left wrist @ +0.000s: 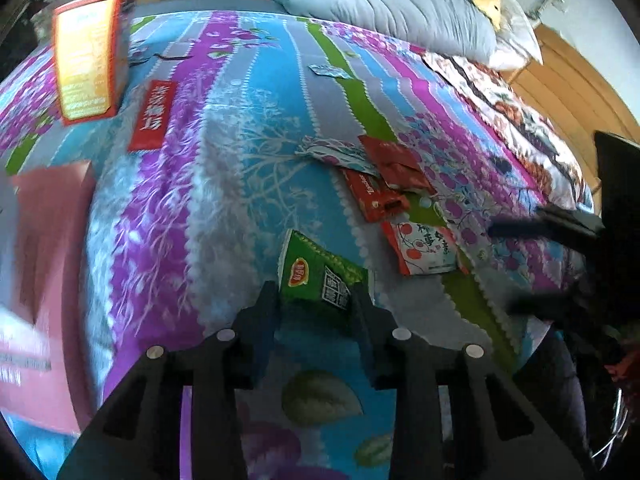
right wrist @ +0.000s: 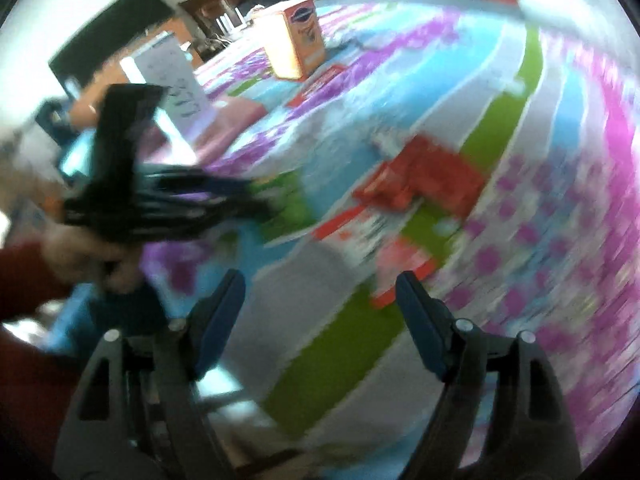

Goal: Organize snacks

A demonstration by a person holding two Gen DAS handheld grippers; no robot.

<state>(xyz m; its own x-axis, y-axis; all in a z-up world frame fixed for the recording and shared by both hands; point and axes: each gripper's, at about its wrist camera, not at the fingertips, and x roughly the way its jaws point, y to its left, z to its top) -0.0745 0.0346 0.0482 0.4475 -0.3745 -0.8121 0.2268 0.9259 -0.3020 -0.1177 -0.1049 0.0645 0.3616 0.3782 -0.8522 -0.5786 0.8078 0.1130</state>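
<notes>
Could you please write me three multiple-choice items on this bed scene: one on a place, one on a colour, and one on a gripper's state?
1. Where does the orange box stand?
A. on the bedspread's far left
B. on the pillow
C. on the floor

2. What colour is the packet between the left gripper's fingers?
A. blue
B. green
C. yellow

3. How is the right gripper?
A. shut on a red packet
B. shut on the box
C. open, holding nothing

Answers:
1 A: the box stands upright on the striped spread, far left in the left wrist view.
2 B: the green packet sits pinched between the dark fingers.
3 C: its fingers stand wide apart over bare bedspread.
</notes>
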